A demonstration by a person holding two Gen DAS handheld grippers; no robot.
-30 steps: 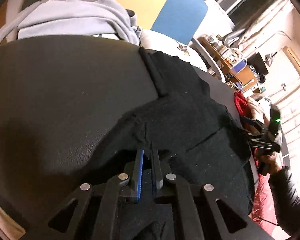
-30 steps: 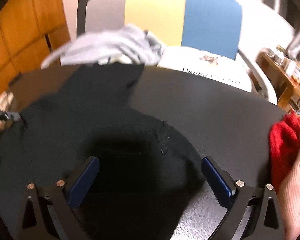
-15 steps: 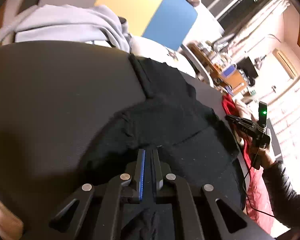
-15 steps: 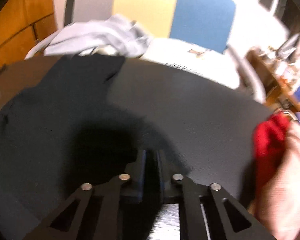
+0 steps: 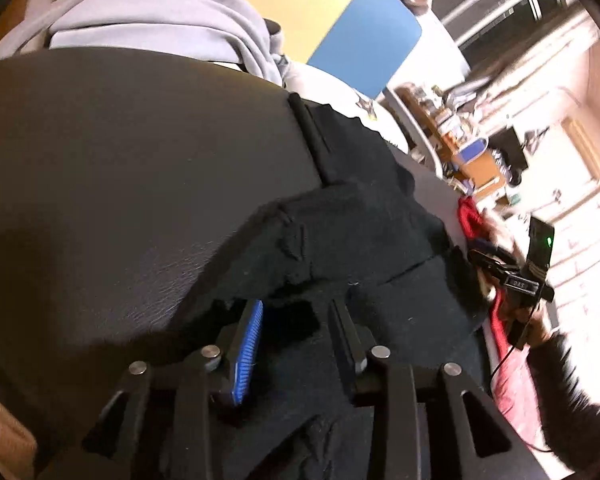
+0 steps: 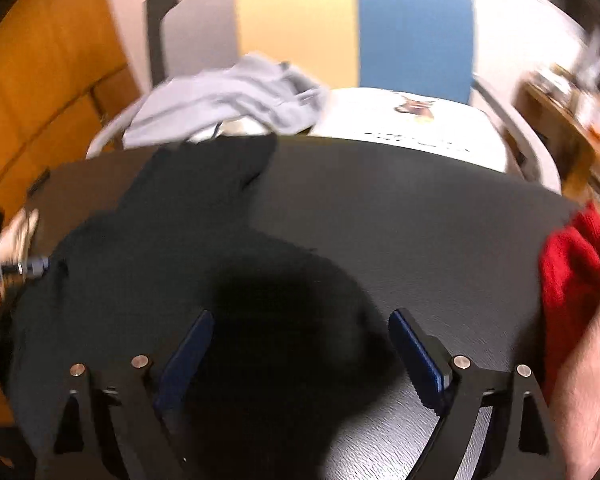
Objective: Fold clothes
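Note:
A black garment [image 5: 364,232] lies partly folded on the dark table [image 5: 120,168]. It also shows in the right wrist view [image 6: 172,240], spread across the table's left half. My left gripper [image 5: 296,312] is open, its jaws apart over the garment's near edge, holding nothing. My right gripper [image 6: 300,320] is wide open above the garment's right edge, empty. The right gripper also appears at the right of the left wrist view [image 5: 512,276], and the left gripper's tip at the left edge of the right wrist view [image 6: 16,268].
A grey hoodie [image 6: 228,100] and a white printed shirt [image 6: 412,124] lie beyond the table's far edge, before a yellow and blue panel [image 6: 356,28]. A red garment [image 6: 568,260] lies at the table's right edge. Cluttered shelves [image 5: 468,148] stand to the right.
Both grippers have opened: the left let go of the black garment's edge, and the right, shut half a second ago, now stands wide open. The fold lies on the table.

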